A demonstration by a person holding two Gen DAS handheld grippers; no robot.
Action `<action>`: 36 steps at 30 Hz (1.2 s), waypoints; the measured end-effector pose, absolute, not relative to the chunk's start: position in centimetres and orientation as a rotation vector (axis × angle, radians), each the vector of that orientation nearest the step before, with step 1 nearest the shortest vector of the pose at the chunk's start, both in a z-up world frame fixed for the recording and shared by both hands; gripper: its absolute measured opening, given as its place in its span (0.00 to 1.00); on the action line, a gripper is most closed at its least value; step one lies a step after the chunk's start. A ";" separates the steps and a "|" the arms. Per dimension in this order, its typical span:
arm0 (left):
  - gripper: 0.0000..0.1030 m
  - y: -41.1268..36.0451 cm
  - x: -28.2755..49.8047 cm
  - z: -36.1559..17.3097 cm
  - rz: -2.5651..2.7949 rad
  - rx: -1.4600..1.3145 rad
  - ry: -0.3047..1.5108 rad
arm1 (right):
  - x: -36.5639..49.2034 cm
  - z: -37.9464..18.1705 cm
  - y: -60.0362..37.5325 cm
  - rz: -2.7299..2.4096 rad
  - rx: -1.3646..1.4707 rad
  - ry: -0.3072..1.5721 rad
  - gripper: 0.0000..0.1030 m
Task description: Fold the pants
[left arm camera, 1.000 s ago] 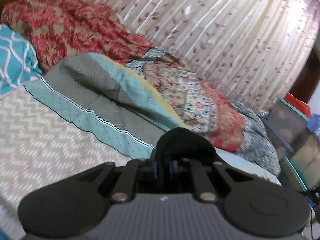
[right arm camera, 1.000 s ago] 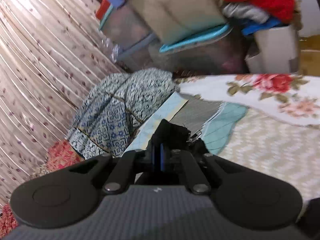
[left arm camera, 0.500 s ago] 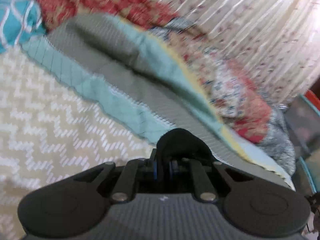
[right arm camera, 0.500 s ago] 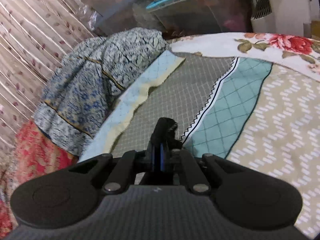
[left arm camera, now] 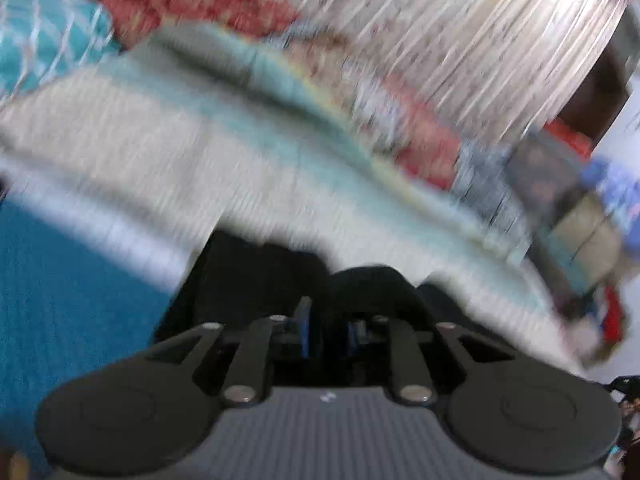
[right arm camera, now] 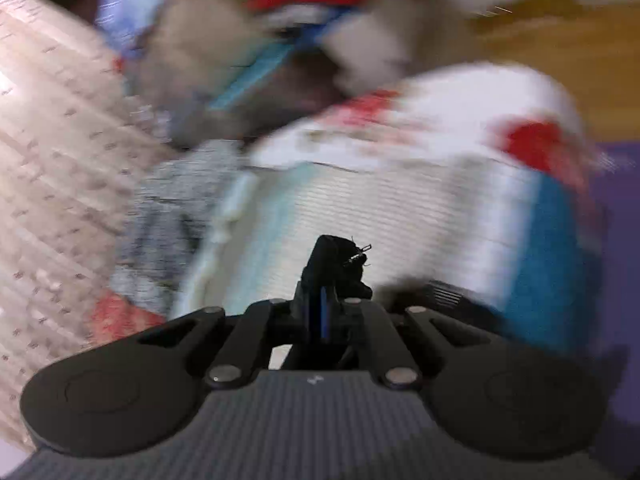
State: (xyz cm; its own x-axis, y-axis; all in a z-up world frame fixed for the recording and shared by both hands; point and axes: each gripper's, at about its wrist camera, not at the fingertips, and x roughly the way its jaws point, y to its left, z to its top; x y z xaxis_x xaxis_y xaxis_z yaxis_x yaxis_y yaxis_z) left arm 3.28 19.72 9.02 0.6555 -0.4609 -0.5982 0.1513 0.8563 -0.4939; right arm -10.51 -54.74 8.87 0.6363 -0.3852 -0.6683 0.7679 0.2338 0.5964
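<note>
The pants are black cloth. In the left wrist view my left gripper (left arm camera: 326,320) is shut on a fold of the black pants (left arm camera: 256,276), which spread to the left of the fingers over the bed. In the right wrist view my right gripper (right arm camera: 324,300) is shut on a bunched edge of the black pants (right arm camera: 338,254), with more dark cloth trailing to the right (right arm camera: 440,296). Both views are heavily blurred by motion.
The bed carries a beige zigzag cover (left arm camera: 160,152) with a teal band (left arm camera: 304,132), a blue sheet (left arm camera: 60,280) at its near side, piled patterned cloths (right arm camera: 172,216) by the curtain (left arm camera: 480,40), and storage boxes (right arm camera: 224,60) beyond the bed's end.
Both grippers have swung fast, still shut on the black pants. More of the pants and the blue sheet now show near the left gripper. Both views have gone blurred.
</note>
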 end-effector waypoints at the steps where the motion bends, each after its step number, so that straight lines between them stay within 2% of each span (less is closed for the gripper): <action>1: 0.32 19.7 2.5 7.6 -0.326 -0.410 0.839 | -11.6 7.2 -54.7 -0.879 1.054 0.506 0.15; 3: 0.31 19.9 1.2 6.3 -0.295 -0.402 0.888 | -14.0 5.1 -54.3 -0.928 1.076 0.521 0.46; 5: 0.33 20.4 -0.2 7.1 -0.307 -0.411 0.874 | -15.6 5.7 -53.3 -0.964 1.071 0.447 0.46; 7: 0.41 21.1 -1.2 8.3 -0.324 -0.416 0.853 | -16.0 7.6 -52.2 -1.001 0.977 0.407 0.47; 8: 0.51 21.6 -1.6 9.0 -0.315 -0.410 0.844 | -15.9 8.5 -51.8 -1.013 0.932 0.396 0.47; 9: 0.55 22.1 -2.3 9.3 -0.310 -0.404 0.837 | -16.2 9.3 -51.7 -1.019 0.905 0.383 0.47; 15: 0.59 25.8 -3.1 10.5 -0.245 -0.477 0.784 | -14.6 13.4 -47.9 -0.897 0.743 0.312 0.47; 19: 0.63 27.9 0.9 10.7 -0.200 -0.568 0.755 | -9.3 13.4 -43.4 -0.622 0.679 0.417 0.47; 21: 0.79 27.5 3.9 10.3 -0.207 -0.554 0.763 | -5.9 12.5 -39.8 -0.453 0.638 0.511 0.47; 25: 0.80 23.9 9.5 8.4 -0.292 -0.471 0.848 | -0.5 9.7 -31.3 -0.158 0.586 0.709 0.47; 26: 0.72 22.7 10.5 7.8 -0.317 -0.427 0.882 | 0.5 9.4 -28.9 -0.081 0.562 0.759 0.47; 27: 0.38 21.3 11.3 7.3 -0.346 -0.361 0.915 | 1.4 8.9 -26.2 -0.002 0.517 0.809 0.47; 28: 0.28 19.9 12.1 7.0 -0.375 -0.276 0.941 | 1.9 8.7 -24.1 0.049 0.477 0.842 0.47; 29: 0.24 19.0 12.7 7.2 -0.385 -0.208 0.934 | 2.6 8.2 -21.7 0.110 0.431 0.883 0.47; 30: 0.16 18.6 13.0 8.0 -0.383 -0.165 0.897 | 3.1 7.6 -19.5 0.166 0.392 0.919 0.47; 33: 0.15 19.7 14.2 11.1 -0.347 -0.158 0.752 | 4.7 6.5 -15.0 0.263 0.322 0.976 0.47; 35: 0.16 20.9 15.0 11.7 -0.322 -0.182 0.737 | 5.5 5.8 -12.9 0.313 0.302 0.995 0.47; 36: 0.24 21.2 15.2 11.4 -0.312 -0.187 0.755 | 5.9 5.1 -12.0 0.337 0.298 1.019 0.47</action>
